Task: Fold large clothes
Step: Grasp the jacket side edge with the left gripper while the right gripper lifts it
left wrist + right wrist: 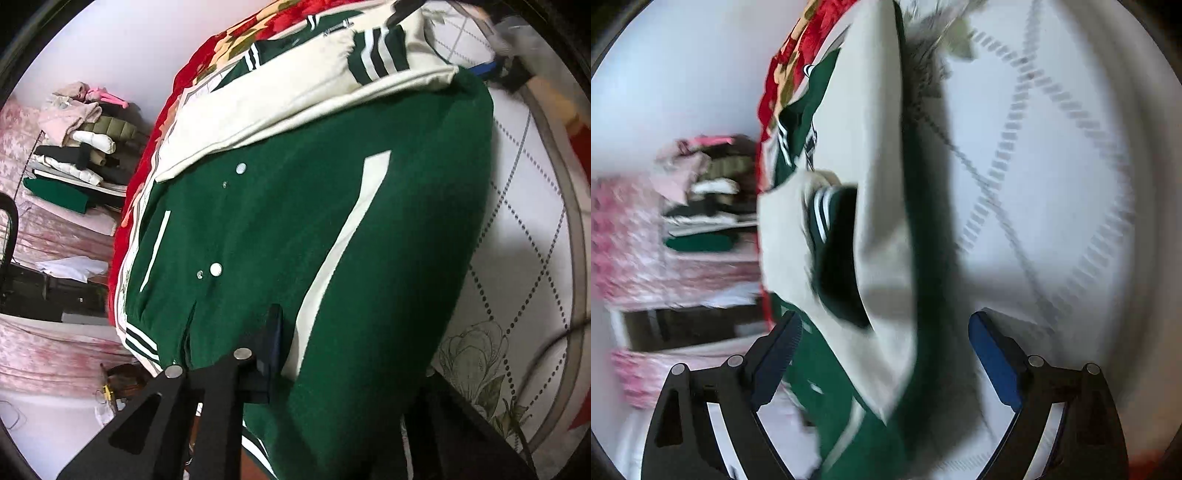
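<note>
Left wrist view: green varsity jacket (295,229) lying on the quilted bed (524,236), cream sleeve (295,96) folded across its upper body. Left gripper (271,343): jaws nearly closed, pinching the hem near the striped waistband (140,341). Right gripper (884,354): jaws wide, nothing clamped, the jacket's cream and green edge between them; view blurred. Advice: close the right gripper on that edge before lifting; keep both corners level; lay the fold flat without disturbing the sleeve.
</note>
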`<action>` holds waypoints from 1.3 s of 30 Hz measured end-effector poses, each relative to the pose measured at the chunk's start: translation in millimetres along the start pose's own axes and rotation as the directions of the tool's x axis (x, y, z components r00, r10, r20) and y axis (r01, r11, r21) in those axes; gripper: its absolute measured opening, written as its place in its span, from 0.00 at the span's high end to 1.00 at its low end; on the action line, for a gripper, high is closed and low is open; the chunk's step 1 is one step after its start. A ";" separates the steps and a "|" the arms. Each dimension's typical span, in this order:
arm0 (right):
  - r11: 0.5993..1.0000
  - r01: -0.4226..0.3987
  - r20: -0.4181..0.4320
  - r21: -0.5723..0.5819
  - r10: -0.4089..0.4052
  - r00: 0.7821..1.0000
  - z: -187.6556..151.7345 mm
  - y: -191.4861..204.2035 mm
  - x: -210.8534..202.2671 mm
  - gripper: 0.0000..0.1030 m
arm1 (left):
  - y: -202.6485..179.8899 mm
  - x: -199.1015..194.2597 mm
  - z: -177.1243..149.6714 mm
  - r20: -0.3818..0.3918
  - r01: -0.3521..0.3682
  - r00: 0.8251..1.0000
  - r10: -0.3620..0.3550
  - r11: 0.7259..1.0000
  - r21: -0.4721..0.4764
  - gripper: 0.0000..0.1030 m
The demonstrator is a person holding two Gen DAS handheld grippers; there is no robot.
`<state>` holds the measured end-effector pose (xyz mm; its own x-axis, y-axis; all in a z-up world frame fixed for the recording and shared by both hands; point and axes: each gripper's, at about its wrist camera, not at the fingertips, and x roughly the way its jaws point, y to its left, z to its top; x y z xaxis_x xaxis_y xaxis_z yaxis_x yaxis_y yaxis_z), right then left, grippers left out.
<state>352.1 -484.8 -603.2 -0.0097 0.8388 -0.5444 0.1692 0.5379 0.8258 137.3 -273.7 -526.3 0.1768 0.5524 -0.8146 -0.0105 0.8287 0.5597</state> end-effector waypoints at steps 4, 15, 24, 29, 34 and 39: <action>0.999 -0.023 -0.007 0.034 0.023 1.000 15.2 19.8 42.1 0.35 | 17.1 -3.9 2.0 0.027 0.036 0.999 -0.036 0.999 -0.012 0.87; 0.989 0.150 0.054 0.008 -0.150 0.987 5.7 137.5 35.9 0.85 | 126.3 -18.7 3.9 0.086 0.252 0.966 -0.242 0.957 -0.145 0.87; 0.911 0.393 0.092 -0.124 -0.384 0.919 8.1 320.6 99.7 0.85 | 260.6 31.6 7.7 0.077 0.352 0.935 -0.345 0.892 -0.285 0.83; 0.865 0.474 0.068 -0.163 -0.470 0.880 22.8 386.3 214.8 0.85 | 329.4 105.1 2.6 0.047 0.390 0.913 -0.404 0.838 -0.382 0.81; 0.828 0.534 0.008 -0.171 -0.541 0.841 36.9 399.9 325.9 0.85 | 393.7 179.4 -17.4 0.027 0.458 0.845 -0.534 0.698 -0.551 0.79; 0.894 0.435 -0.139 -0.109 -0.447 0.884 49.5 378.7 414.4 0.42 | 455.9 208.7 -70.7 0.075 0.419 0.833 -0.548 0.536 -0.733 0.37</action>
<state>461.0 62.4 -523.3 -0.2214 0.5129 -0.8294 0.0400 0.8546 0.5178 99.9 225.8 -451.9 0.2268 -0.0009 -0.9739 -0.6528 0.7420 -0.1527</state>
